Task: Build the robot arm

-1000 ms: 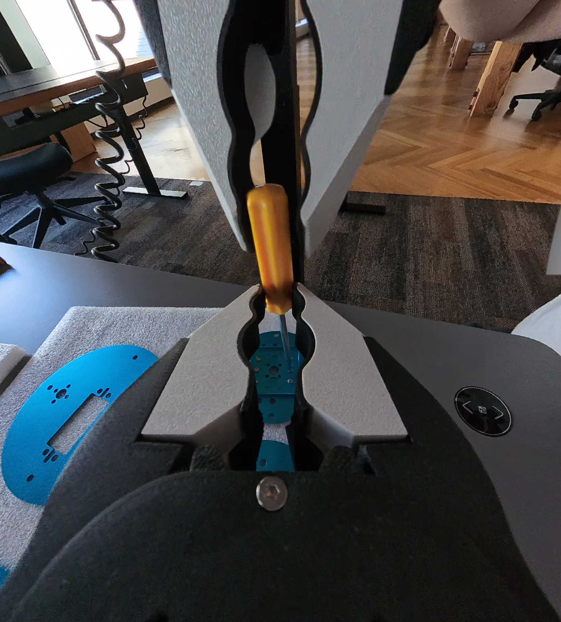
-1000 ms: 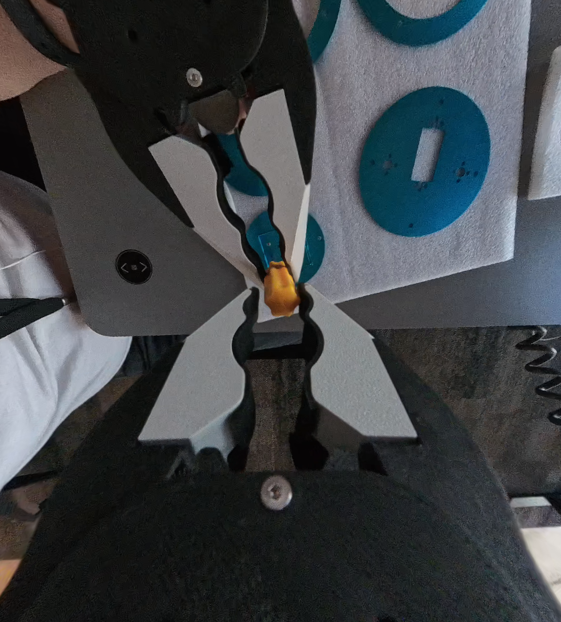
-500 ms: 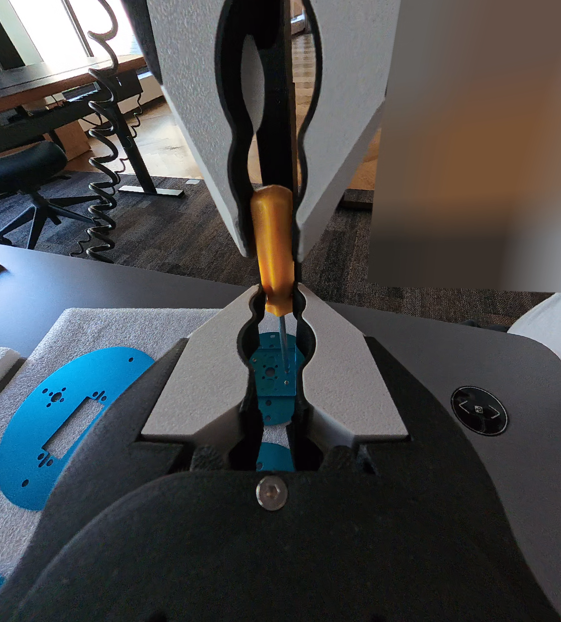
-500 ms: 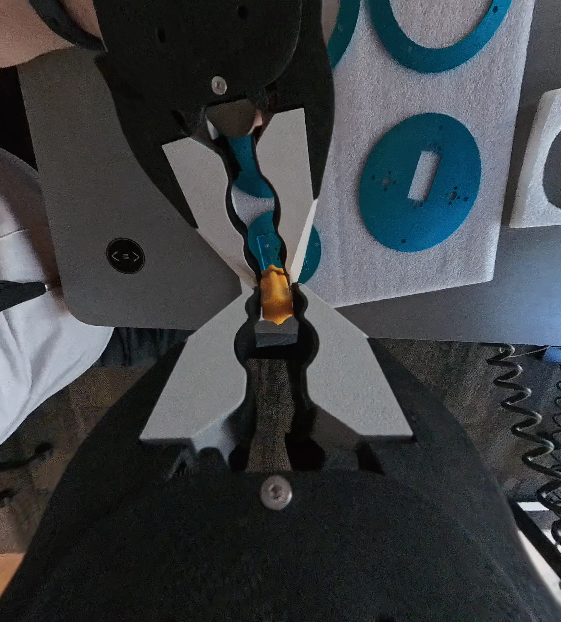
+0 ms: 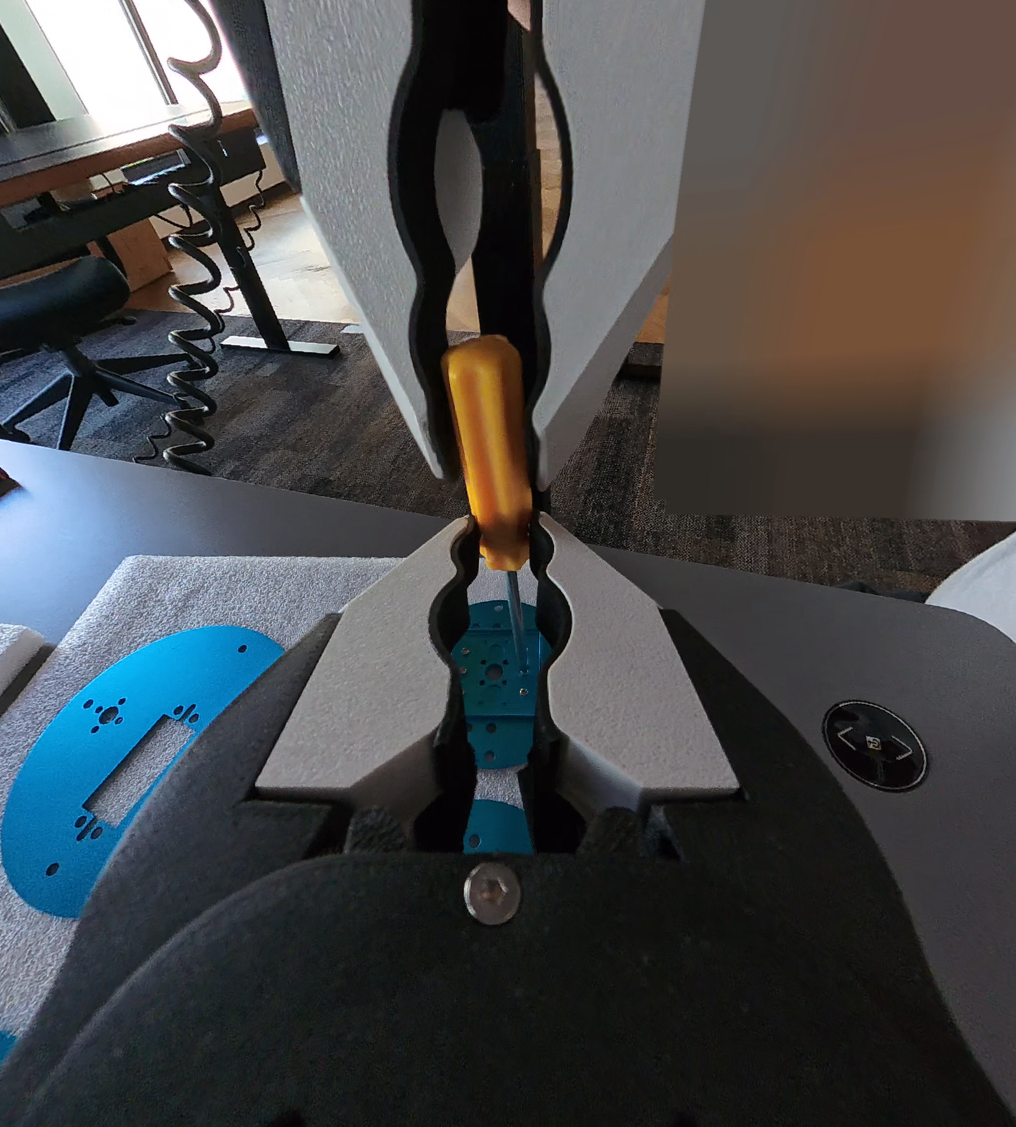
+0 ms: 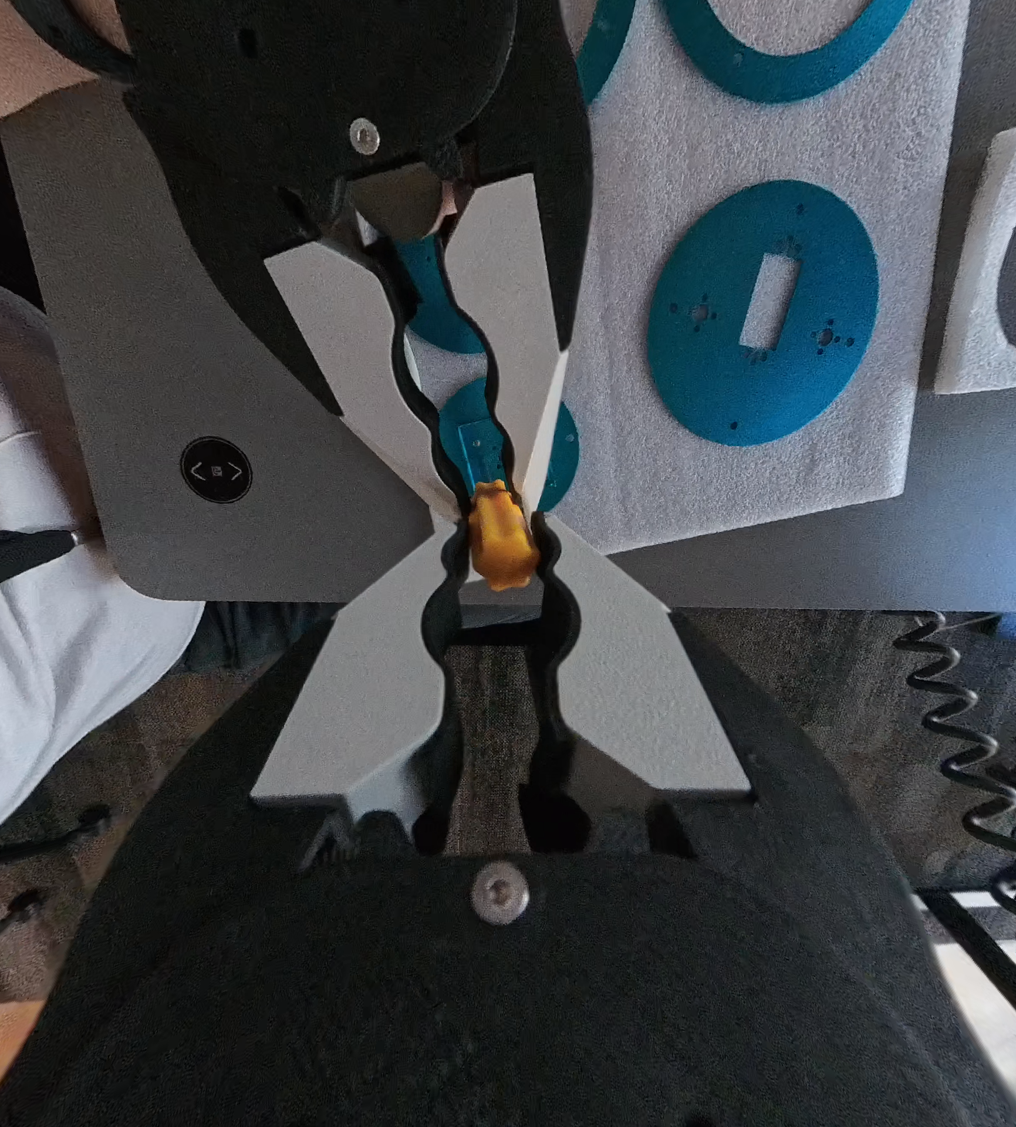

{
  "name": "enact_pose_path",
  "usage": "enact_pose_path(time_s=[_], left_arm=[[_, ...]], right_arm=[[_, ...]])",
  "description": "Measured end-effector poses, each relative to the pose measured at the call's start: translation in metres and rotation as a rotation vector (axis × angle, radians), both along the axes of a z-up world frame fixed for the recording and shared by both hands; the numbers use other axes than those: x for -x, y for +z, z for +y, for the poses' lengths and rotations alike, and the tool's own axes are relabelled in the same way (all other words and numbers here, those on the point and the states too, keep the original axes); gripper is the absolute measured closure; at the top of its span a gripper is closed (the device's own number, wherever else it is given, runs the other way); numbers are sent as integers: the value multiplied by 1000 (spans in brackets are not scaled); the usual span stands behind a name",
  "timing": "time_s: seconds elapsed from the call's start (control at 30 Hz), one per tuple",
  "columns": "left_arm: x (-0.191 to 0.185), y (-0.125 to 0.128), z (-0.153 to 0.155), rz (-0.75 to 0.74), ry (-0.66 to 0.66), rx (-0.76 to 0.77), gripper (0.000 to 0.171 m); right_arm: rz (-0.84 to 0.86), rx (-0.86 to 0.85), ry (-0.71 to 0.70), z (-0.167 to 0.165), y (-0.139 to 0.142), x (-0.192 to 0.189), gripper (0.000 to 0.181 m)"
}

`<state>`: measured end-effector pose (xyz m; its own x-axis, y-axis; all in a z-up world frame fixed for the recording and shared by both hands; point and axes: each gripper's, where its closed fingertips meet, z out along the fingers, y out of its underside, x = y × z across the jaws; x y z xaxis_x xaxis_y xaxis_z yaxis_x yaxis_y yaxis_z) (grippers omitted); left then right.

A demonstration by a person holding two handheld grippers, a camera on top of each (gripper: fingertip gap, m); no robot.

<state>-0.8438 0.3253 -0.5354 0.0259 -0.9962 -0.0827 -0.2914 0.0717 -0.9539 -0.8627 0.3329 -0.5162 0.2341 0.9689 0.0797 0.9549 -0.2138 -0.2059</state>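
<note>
Right tongs (image 6: 502,552) clamp the orange screwdriver handle (image 5: 489,451), blade tip down on the small blue bracket (image 5: 496,677). Left tongs (image 5: 502,543) pinch the handle's lower end, just above that bracket. Beside the bracket, an oval blue plate (image 5: 121,756) lies on white foam (image 5: 200,591) on the table (image 5: 798,658).

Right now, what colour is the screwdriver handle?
Translucent amber-orange. The screwdriver handle shows best in the left wrist view, between the right gripper fingers.
</note>
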Motion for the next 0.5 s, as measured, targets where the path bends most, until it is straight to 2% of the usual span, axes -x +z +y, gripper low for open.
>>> enact_pose_path(time_s=[0.07,0.17,0.2,0.27,0.37,0.43,0.5], left_arm=[[0,0,-1,2,-4,-6,157],[0,-1,2,7,19,1,156],[0,-1,3,6,17,12,156],[0,0,0,2,3,8,157],[0,0,-1,-2,-2,9,157],[0,0,-1,0,-4,7,157],[1,0,-2,3,-8,2,157]], right_arm=[[-2,21,-16,-2,-1,0,162],[52,108,-321,0,-3,-2,162],[71,103,-356,2,-3,-1,161],[47,93,-306,-2,-2,-1,162],[0,45,-76,-4,-1,-1,157],[-32,-17,36,-2,0,-2,162],[-46,-46,73,-1,-1,-2,162]])
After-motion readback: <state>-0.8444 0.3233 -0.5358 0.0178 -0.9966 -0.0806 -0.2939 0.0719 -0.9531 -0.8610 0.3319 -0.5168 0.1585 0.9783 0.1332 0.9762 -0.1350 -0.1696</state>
